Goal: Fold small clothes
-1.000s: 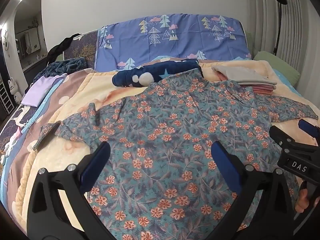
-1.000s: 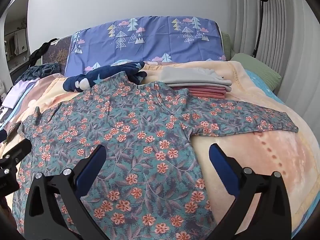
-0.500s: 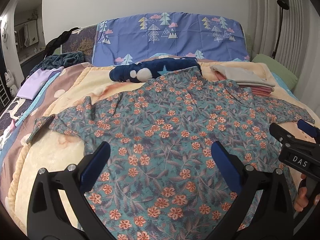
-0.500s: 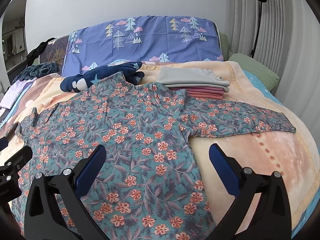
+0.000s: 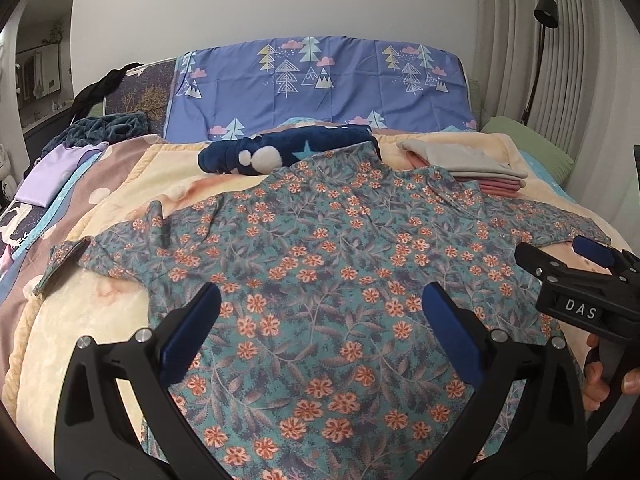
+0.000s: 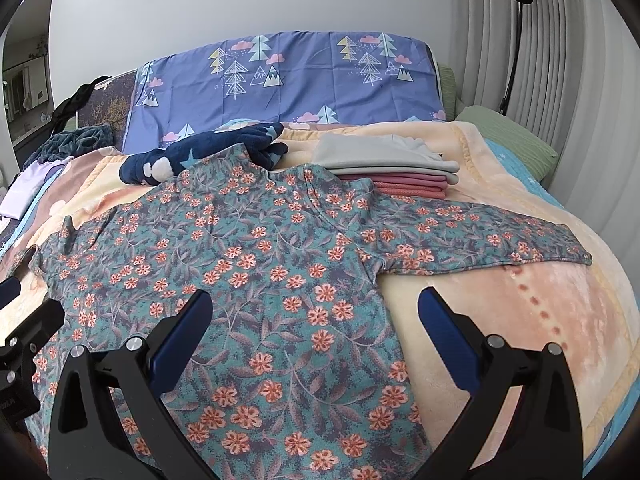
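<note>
A floral long-sleeved top, teal with orange flowers, lies spread flat on the peach blanket of the bed, collar toward the headboard and hem toward the cameras. Its right sleeve stretches straight out across the blanket, while its left sleeve is rumpled, with the cuff turned over near the blanket's edge. The left claw hangs above the lower body of the top with its blue-padded fingers spread wide apart and nothing between them. The right claw hovers over the top's right side seam, one finger above the fabric and the other above bare blanket, likewise wide apart and empty. In the left wrist view the right claw's black body shows at the right edge, with the fingers of the person's hand wrapped on its handle. Beyond the collar lies a navy plush garment with stars, partly under the top's collar, and beside it a stack of folded clothes, grey on pink. A blue pillowcase printed with trees leans at the headboard, and a black floor lamp stands by the curtain.
</note>
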`<state>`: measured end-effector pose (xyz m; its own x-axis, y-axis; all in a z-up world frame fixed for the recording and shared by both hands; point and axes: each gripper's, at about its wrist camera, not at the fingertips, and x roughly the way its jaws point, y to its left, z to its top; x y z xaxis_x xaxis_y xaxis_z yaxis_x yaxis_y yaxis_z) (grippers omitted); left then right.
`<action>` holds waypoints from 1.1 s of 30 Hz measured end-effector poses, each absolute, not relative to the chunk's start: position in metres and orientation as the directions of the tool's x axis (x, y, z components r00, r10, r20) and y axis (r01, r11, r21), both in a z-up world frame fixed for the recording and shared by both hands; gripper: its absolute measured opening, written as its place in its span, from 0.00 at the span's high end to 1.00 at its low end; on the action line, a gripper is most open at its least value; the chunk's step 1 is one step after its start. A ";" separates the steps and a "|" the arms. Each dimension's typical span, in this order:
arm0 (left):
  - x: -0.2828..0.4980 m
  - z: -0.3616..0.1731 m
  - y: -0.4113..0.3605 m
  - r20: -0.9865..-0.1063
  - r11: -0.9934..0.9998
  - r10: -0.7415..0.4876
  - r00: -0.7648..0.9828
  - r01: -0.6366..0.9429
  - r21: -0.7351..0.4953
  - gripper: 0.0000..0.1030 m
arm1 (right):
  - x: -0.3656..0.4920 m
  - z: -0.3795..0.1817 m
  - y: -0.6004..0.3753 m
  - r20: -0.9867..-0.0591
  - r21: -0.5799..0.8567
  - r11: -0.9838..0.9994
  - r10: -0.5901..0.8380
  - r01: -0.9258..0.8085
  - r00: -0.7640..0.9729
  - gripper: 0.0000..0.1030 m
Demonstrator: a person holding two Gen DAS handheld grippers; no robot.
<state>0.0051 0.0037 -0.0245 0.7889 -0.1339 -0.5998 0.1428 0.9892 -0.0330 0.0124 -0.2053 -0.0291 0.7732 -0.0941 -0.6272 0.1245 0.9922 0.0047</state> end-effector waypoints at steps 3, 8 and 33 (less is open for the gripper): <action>0.005 -0.025 0.005 -0.605 0.988 -0.146 0.782 0.150 -0.043 0.02 | 0.013 -0.029 -0.204 -0.629 0.004 0.992 -0.094 0.124 0.772 0.01; 0.006 -0.027 0.007 -0.618 0.990 -0.132 0.775 0.134 -0.043 0.02 | 0.014 -0.030 -0.203 -0.629 0.002 0.992 -0.095 0.123 0.772 0.01; 0.000 -0.026 0.005 -0.598 0.985 -0.162 0.785 0.168 -0.047 0.02 | 0.016 -0.032 -0.196 -0.633 -0.011 0.994 -0.088 0.105 0.769 0.01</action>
<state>-0.0001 0.0050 -0.0257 0.7849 -0.1625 -0.5979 0.1680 0.9847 -0.0471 0.0162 -0.1956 -0.0317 0.7689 -0.0879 -0.6332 0.1046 0.9944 -0.0110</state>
